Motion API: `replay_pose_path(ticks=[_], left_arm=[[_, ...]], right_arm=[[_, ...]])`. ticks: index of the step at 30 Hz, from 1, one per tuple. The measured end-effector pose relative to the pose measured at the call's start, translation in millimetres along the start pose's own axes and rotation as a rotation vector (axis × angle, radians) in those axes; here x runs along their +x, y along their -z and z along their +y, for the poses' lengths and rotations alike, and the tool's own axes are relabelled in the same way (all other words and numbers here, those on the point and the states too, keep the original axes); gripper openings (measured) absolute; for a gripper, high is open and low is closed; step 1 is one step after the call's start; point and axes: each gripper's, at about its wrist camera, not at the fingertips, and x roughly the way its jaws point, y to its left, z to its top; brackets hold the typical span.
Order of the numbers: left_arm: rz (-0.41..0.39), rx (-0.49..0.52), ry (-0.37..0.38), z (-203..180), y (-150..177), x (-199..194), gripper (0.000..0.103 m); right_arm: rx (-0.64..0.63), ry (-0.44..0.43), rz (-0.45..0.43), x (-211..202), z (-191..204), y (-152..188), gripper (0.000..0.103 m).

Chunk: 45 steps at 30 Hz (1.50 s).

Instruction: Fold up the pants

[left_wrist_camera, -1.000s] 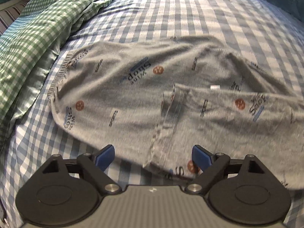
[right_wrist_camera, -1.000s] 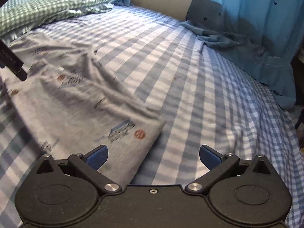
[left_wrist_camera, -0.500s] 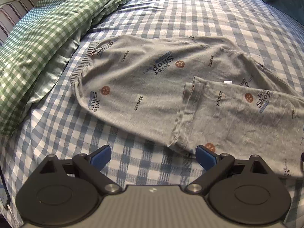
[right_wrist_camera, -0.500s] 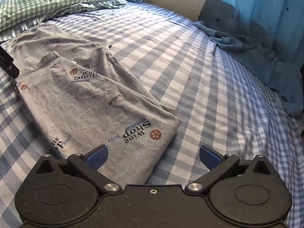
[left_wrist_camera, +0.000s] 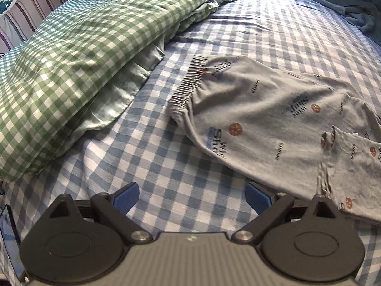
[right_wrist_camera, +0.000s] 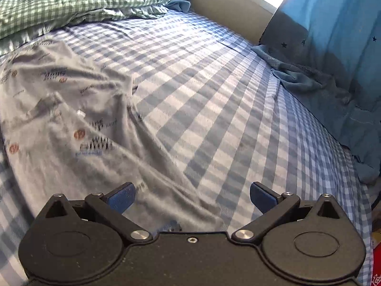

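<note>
Gaping wide and empty, left tongs [left_wrist_camera: 192, 199] and right tongs [right_wrist_camera: 192, 196] above the pants [left_wrist_camera: 273, 124].

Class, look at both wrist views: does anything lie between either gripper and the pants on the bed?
Nothing visible does. Only bare checked sheet separates the open left gripper from the pants; the open right gripper hangs directly over them.

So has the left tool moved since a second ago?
Yes. The left tool, open and empty, has shifted off the grey printed pants toward the green checked duvet, now over bare blue checked sheet.
</note>
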Motion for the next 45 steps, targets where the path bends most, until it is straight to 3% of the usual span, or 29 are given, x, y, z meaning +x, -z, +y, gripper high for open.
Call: replay_pose_path(ticks=[4, 9, 13, 16, 19, 24, 29, 34, 39, 45], left_arm=[[-0.023, -0.019, 0.031, 27.5, -15.0, 11.7, 0.098], [-0.050, -0.024, 0.082, 54.5, -33.0, 28.3, 0.098], [-0.067, -0.017, 0.146, 67.7, -42.9, 46.1, 0.099], [-0.071, -0.025, 0.186, 73.3, -49.7, 57.3, 0.099], [-0.089, -0.038, 0.206, 76.5, -56.2, 64.6, 0.099], [-0.135, -0.047, 0.210, 80.9, -62.0, 74.2, 0.097], [-0.128, -0.080, 0.237, 87.4, -61.8, 75.2, 0.092], [-0.114, -0.103, 0.247, 95.9, -60.1, 72.3, 0.092], [-0.099, -0.129, 0.264, 100.2, -59.3, 72.8, 0.093], [-0.097, -0.142, 0.293, 98.7, -60.5, 74.2, 0.094]], right_arm=[[0.069, -0.033, -0.010, 37.5, 24.5, -62.3, 0.102], [0.098, -0.047, 0.073, 102.3, 55.4, -116.2, 0.102], [0.062, 0.066, 0.190, 143.5, 67.8, -127.2, 0.102], [0.141, 0.116, 0.181, 138.4, 61.2, -130.2, 0.102], [0.183, 0.165, 0.117, 107.7, 66.3, -128.6, 0.102], [0.210, 0.051, 0.018, 61.0, 102.9, -119.0, 0.102], [0.069, -0.162, -0.034, 82.8, 159.7, -154.1, 0.102], [0.029, -0.349, -0.040, 112.9, 195.1, -188.5, 0.102], [-0.023, -0.309, 0.021, 141.2, 216.5, -203.7, 0.102], [0.116, -0.246, -0.015, 118.0, 188.9, -197.3, 0.102]])
